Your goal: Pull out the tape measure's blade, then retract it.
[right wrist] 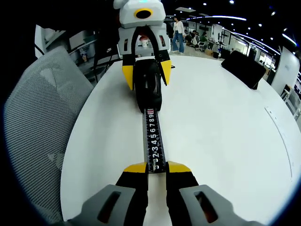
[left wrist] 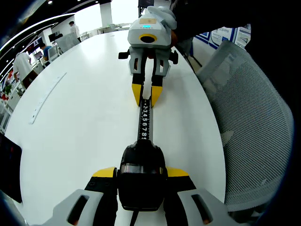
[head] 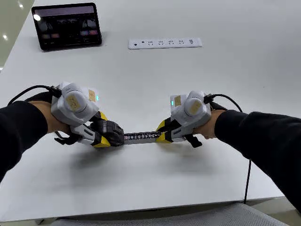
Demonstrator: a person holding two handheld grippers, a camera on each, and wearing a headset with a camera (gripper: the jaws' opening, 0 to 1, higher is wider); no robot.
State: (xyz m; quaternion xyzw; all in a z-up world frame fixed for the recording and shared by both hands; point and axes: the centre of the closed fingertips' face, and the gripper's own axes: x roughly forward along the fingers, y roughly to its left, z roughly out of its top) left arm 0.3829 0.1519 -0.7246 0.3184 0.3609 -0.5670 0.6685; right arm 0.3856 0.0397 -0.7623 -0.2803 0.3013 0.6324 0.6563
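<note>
A black tape measure [head: 109, 133] lies low over the white table [head: 155, 80], its case clamped in my left gripper [head: 100, 135]. In the left gripper view the case [left wrist: 141, 172] sits between the yellow-tipped fingers [left wrist: 104, 172]. A short length of numbered blade [head: 141, 137] runs from the case to my right gripper [head: 162, 136], which is shut on the blade's end. The right gripper view shows the blade [right wrist: 153, 141] reaching from its closed tips [right wrist: 155, 167] to the case [right wrist: 147, 84]. The blade [left wrist: 144, 120] looks straight and level.
A dark tablet [head: 67, 25] stands at the far left of the table and a white power strip [head: 165, 43] lies at the far middle. A grey mesh chair [left wrist: 249, 127] is at the near table edge. People stand in the distance [right wrist: 179, 33].
</note>
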